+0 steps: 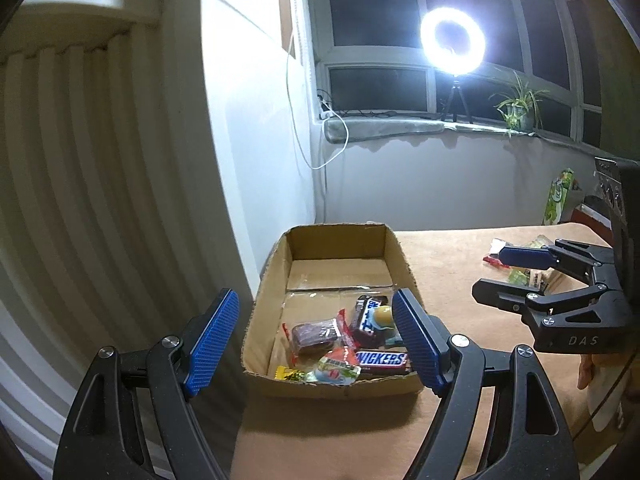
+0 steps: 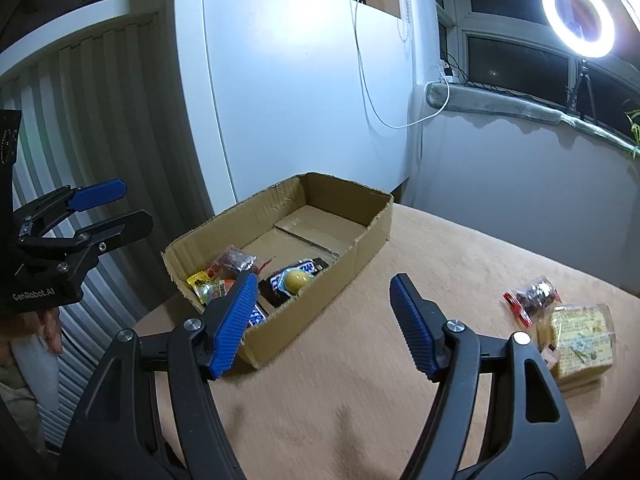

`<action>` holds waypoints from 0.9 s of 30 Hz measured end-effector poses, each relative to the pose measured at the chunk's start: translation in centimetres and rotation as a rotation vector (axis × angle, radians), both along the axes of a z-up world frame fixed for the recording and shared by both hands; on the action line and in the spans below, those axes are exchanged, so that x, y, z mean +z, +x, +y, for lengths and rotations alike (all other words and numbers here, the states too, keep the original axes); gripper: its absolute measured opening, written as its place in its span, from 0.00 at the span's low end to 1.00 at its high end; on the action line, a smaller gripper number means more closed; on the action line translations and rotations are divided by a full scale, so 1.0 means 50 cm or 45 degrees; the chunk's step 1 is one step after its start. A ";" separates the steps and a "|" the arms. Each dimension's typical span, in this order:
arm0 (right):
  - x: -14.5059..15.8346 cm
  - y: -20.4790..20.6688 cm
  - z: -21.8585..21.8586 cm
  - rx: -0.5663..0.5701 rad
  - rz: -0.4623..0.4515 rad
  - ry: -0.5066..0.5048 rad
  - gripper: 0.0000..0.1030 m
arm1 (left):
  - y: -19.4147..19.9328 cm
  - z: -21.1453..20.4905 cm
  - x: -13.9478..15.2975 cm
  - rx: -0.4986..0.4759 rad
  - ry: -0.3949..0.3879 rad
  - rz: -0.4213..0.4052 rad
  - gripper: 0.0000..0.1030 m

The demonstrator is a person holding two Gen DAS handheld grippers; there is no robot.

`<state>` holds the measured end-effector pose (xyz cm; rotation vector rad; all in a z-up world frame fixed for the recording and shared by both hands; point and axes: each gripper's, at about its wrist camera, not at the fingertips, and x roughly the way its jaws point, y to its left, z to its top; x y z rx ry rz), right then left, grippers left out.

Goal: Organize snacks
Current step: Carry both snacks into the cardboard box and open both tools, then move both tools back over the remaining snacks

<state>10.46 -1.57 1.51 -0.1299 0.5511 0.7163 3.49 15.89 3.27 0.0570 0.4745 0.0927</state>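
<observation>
An open cardboard box (image 1: 276, 276) (image 2: 368, 236) sits at the left end of the tan table. Its near end holds several snacks: Snickers bars (image 1: 382, 359) (image 2: 298, 270), a yellow ball candy (image 1: 383, 316) (image 2: 297, 280), a dark red packet (image 1: 314, 334) (image 2: 236, 260) and small bright wrappers (image 1: 334, 370) (image 2: 208, 284). My left gripper (image 1: 316, 340) (image 2: 106, 210) is open and empty over the box's near end. My right gripper (image 2: 324, 316) (image 1: 498, 276) is open and empty above the table beside the box. A red-ended dark packet (image 2: 532, 296) and yellow biscuit packs (image 2: 580, 332) lie right of it.
A white cabinet (image 2: 288, 100) and a ribbed radiator (image 1: 100, 200) stand left of the table. A ring light (image 1: 452, 36), a potted plant (image 1: 518, 104) and cables sit on the window sill. A green carton (image 1: 558, 196) stands at the far right.
</observation>
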 end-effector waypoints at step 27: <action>-0.146 0.030 -0.346 -0.304 0.205 -0.014 0.76 | 0.055 -0.306 -0.073 -0.372 -0.031 0.203 0.77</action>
